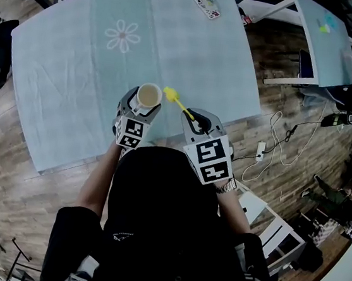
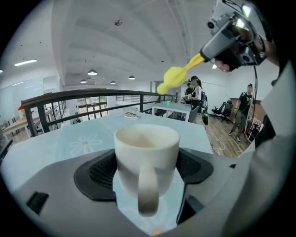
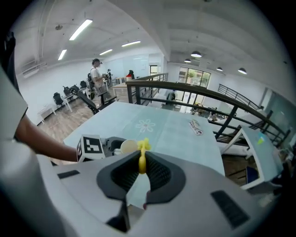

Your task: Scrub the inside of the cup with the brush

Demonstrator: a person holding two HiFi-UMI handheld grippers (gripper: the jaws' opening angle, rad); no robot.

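A cream cup (image 1: pixel 148 95) is held upright above the table's near edge, clamped in my left gripper (image 1: pixel 139 105). In the left gripper view the cup (image 2: pixel 146 157) fills the space between the jaws, handle toward the camera. My right gripper (image 1: pixel 195 120) is shut on the handle of a yellow brush (image 1: pixel 178 102); its fluffy head (image 1: pixel 169 93) hovers just right of the cup's rim, outside it. The brush (image 2: pixel 176 78) hangs above and right of the cup in the left gripper view. In the right gripper view the brush (image 3: pixel 142 157) points at the cup (image 3: pixel 129 146).
A pale blue tablecloth (image 1: pixel 96 63) with a white flower print (image 1: pixel 122 36) covers the table. A small printed packet (image 1: pixel 208 4) lies near the far edge. A second table (image 1: pixel 322 40), cables and a power strip (image 1: pixel 260 152) are on the wooden floor to the right.
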